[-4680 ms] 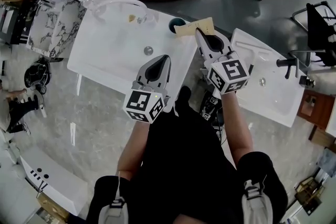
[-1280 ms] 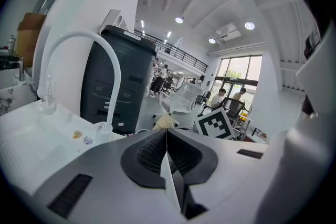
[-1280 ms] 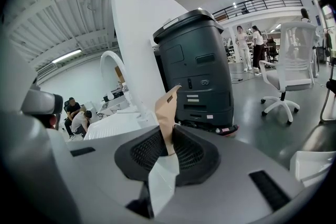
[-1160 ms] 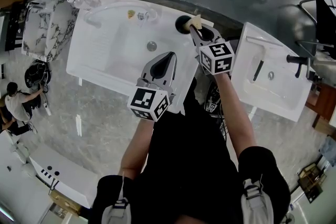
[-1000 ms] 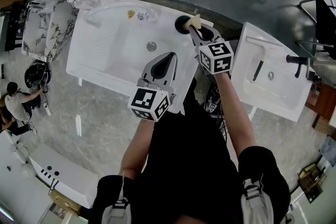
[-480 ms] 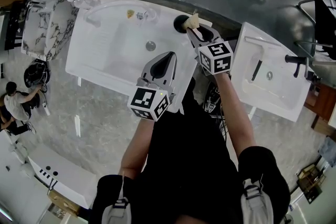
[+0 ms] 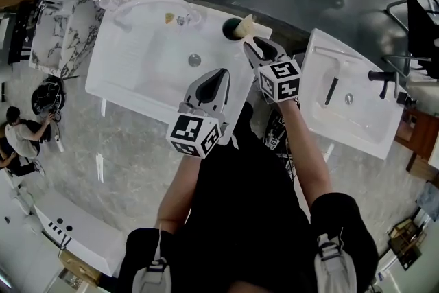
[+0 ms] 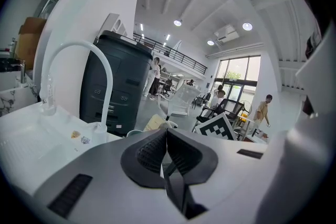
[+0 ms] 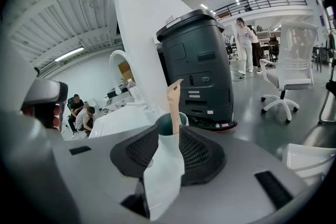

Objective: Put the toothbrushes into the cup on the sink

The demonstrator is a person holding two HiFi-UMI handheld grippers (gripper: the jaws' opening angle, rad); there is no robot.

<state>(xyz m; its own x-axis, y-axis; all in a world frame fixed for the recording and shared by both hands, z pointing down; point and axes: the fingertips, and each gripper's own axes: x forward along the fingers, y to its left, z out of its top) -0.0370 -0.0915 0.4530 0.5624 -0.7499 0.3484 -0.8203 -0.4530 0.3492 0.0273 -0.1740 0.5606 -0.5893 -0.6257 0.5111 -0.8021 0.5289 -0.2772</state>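
Seen from above: a person in a black short-sleeved top (image 7: pixel 233 195) and black trousers (image 7: pixel 337 216), with grey-and-white laced shoes (image 7: pixel 149 276). The left gripper (image 7: pixel 217 73) and right gripper (image 7: pixel 245 44) are smooth grey tapering shells. Each carries a white cube (image 7: pixel 195 136) printed with black square markers. Their fingers (image 8: pixel 149 152) are dark ribbed pads.

The white sink (image 7: pixel 144 72) carries a teal cup (image 7: pixel 232 27) at its corner.

cup (image 9: pixel 164 124) mostly behind right tool (image 9: pixel 169 136)
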